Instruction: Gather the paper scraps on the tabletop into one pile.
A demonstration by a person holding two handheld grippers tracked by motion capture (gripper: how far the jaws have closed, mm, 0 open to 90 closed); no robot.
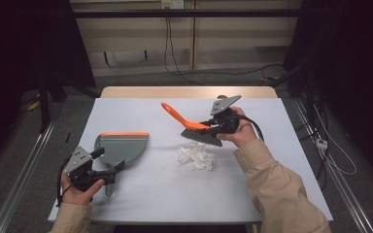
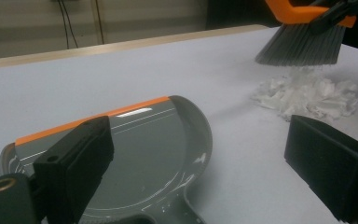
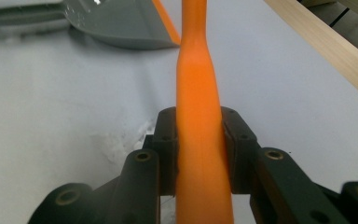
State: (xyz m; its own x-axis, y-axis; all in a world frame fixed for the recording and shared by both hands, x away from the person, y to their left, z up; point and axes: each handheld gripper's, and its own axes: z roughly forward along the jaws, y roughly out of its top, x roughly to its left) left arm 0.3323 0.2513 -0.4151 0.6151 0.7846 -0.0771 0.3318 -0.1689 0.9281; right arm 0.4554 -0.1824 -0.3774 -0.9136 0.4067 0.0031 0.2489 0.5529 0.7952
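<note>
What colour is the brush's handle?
Bright orange, clearest in the right gripper view: brush handle.

An orange-handled brush (image 1: pixel 194 127) hangs tilted, grey bristles just above a heap of white paper scraps (image 1: pixel 197 157); a grey dustpan (image 1: pixel 121 147) with an orange lip lies flat nearby.

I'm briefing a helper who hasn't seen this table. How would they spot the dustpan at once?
Start at the pale blue table and look to its left half, near the left gripper. The dustpan lies flat there: a grey scoop with an orange strip along its straight edge, unlike the orange-handled brush and white scraps.
</note>
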